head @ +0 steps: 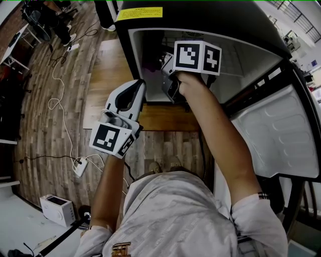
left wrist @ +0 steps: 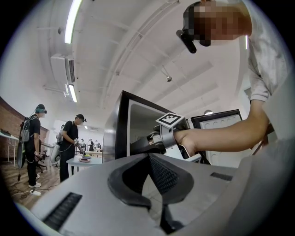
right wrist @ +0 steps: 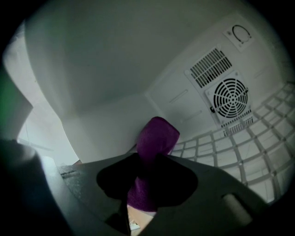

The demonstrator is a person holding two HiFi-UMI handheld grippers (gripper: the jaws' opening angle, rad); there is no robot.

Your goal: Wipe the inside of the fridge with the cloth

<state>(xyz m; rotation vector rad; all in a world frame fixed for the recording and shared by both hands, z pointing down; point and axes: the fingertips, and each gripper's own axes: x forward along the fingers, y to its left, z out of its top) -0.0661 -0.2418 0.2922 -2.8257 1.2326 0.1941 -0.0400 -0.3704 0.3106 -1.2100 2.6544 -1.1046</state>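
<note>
Fridge (head: 225, 22) stands open below me, its door (head: 281, 135) swung out to my right, and the wipe looks under way. My right gripper (right wrist: 146, 171) is reached inside, jaws clamped on the purple cloth (right wrist: 156, 136). The cloth sticks up past the jaw tips towards the corner where the side wall meets the back. I cannot tell whether it touches a wall yet. A wire shelf (right wrist: 249, 152) runs along the right, with a round fan grille (right wrist: 232, 99) on the back panel above it. My left gripper (left wrist: 150, 161) hangs outside by the opening, jaws together on nothing.

As I judge it, the next move needs the cloth pressed flat to a wall and drawn along it, grip kept tight, clear of the grille.

The yellow label (head: 139, 13) on top carries print too small to read; so does the round sticker (right wrist: 239, 33) inside
</note>
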